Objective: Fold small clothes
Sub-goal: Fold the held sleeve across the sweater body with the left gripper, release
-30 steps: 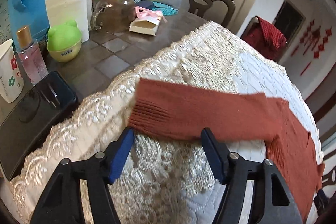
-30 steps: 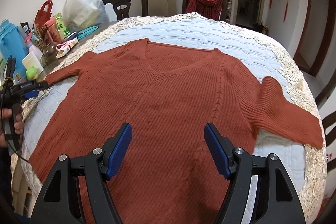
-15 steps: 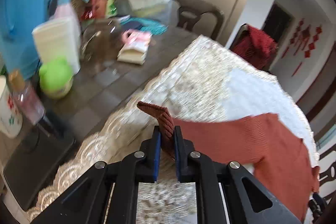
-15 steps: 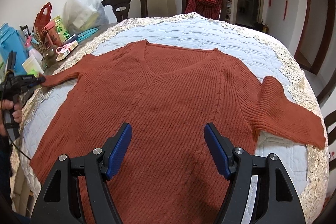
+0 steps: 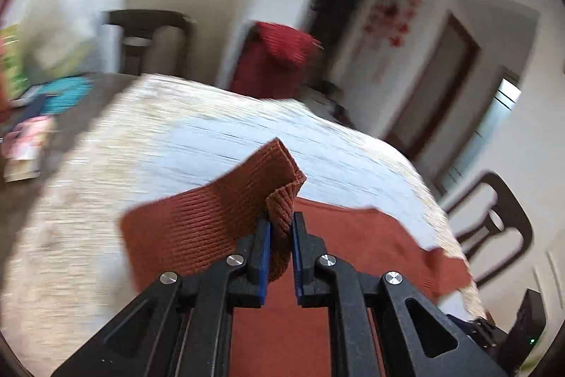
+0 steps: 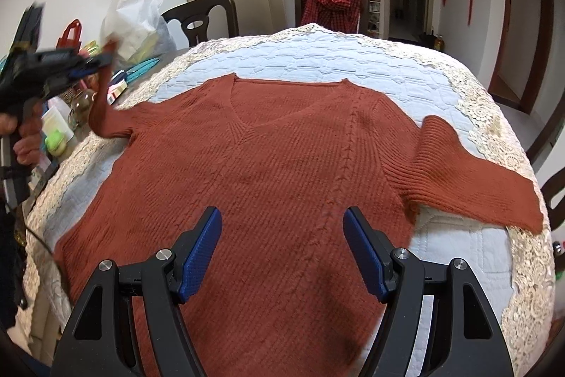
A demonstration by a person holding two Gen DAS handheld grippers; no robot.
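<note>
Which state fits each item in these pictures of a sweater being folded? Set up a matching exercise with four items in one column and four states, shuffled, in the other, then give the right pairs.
Column 1
1. left gripper
2. right gripper
3. sweater's right sleeve
4. checked red garment

Column 2
A. lies flat on the quilted table cover
B. jaws wide apart, holding nothing, above the sweater's body
C. hangs over a chair back
D. jaws shut on the left sleeve cuff, raised off the cover

Pairs: 1-D, 2-B, 3-A, 4-C
</note>
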